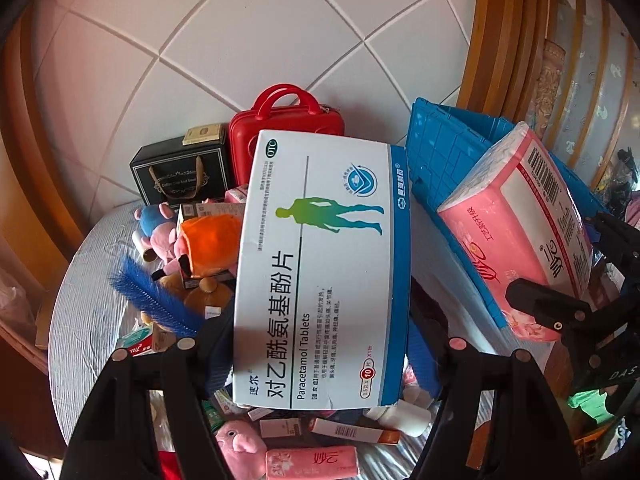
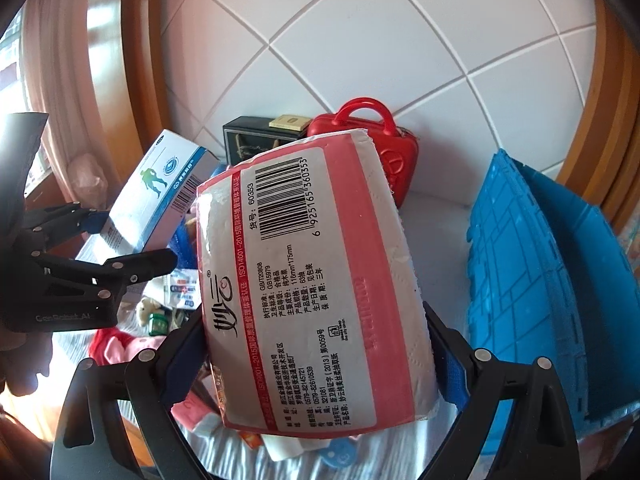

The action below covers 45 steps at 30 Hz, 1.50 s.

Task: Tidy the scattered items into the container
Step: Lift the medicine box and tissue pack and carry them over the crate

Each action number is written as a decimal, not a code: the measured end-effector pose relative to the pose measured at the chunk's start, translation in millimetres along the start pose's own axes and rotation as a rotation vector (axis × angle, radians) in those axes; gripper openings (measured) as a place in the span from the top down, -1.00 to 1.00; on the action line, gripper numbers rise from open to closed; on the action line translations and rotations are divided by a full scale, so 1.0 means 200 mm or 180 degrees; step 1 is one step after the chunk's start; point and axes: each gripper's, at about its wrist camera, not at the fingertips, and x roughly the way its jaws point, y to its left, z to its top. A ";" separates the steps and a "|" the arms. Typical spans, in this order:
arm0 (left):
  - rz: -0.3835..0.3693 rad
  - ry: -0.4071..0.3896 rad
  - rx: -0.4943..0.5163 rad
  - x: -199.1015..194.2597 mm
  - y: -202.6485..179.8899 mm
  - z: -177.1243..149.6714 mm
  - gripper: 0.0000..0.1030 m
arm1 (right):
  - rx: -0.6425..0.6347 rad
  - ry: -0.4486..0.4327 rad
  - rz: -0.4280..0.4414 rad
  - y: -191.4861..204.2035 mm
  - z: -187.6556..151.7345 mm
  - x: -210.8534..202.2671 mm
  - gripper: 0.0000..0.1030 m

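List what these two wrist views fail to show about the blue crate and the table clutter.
- Blue plastic crate interior: left wrist view, hidden behind the pink tissue pack; in the right wrist view only its outer wall shows, cut by the edge.
- Table clutter centre: hidden by the white paracetamol box.
- Small packets' print: too small.

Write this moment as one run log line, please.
left gripper: holds paracetamol box | right gripper: holds tissue pack | blue crate: open

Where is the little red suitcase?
The red suitcase stands at the back of the table against the tiled wall, right beside the black gift box; in the left wrist view it peeks over the held paracetamol box.
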 end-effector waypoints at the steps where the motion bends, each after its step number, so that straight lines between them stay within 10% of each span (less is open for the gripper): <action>1: -0.0008 -0.0019 0.0011 0.00 -0.03 0.02 -0.40 | 0.0017 -0.0026 -0.0007 -0.03 0.01 -0.02 -0.85; 45: -0.0744 -0.0235 0.0994 0.49 -1.70 0.82 -0.40 | 0.1173 -0.0382 -0.0901 -1.97 -0.28 -0.47 -0.85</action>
